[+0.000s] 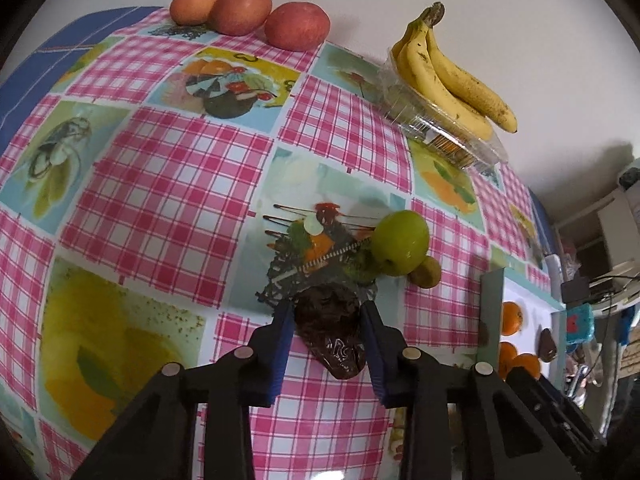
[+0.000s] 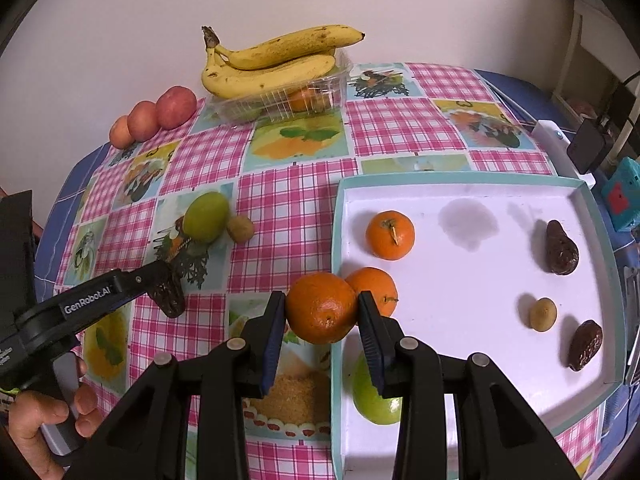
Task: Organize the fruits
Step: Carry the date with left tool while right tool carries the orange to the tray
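Observation:
My left gripper (image 1: 327, 330) is shut on a dark wrinkled date (image 1: 330, 330), held just above the checked tablecloth; it also shows in the right wrist view (image 2: 168, 294). My right gripper (image 2: 322, 312) is shut on an orange (image 2: 322, 307) above the left rim of the white tray (image 2: 472, 272). In the tray lie two oranges (image 2: 390, 235), a green apple (image 2: 372, 398), two dates (image 2: 561, 248) and a small yellow fruit (image 2: 543, 314). A green apple (image 1: 401, 241) and a small yellow fruit (image 1: 427, 273) sit on the cloth beyond the left gripper.
Three red apples (image 1: 239, 10) line the table's far edge by the wall. Bananas (image 2: 276, 62) rest on a clear plastic punnet (image 2: 280, 98) holding an orange. A white box (image 2: 554, 136), black adapter and blue object sit at the table's right edge.

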`<state>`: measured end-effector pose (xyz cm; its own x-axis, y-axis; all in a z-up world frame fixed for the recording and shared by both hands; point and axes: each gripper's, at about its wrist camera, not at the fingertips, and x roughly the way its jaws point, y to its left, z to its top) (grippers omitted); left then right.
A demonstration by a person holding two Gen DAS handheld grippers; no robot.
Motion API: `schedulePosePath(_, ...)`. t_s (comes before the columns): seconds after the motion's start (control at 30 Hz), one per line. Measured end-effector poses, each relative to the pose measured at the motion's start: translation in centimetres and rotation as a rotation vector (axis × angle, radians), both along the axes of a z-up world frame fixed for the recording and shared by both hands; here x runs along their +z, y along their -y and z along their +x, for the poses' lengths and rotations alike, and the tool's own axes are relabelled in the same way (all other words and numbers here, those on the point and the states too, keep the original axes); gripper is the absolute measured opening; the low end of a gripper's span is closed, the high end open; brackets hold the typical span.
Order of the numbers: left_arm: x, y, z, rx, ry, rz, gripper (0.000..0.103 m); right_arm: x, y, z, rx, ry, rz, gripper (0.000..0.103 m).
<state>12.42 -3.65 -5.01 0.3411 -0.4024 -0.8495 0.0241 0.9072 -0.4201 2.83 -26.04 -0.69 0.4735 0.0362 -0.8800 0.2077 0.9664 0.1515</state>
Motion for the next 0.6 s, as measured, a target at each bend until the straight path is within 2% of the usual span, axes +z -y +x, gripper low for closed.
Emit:
schedulePosePath(0.33, 3.3, 0.0, -0.6, -0.014, 0.085, -0.033, 0.035, 0.1, 0.3, 0.0, -0.003, 0.003, 0.005, 0.038)
schedulePosePath(0.6, 6.3, 2.3, -1.7, -0.074, 0.160, -0.051, 0.035, 0.5, 2.3, -0.5, -0.047, 0.015, 0.026, 0.038)
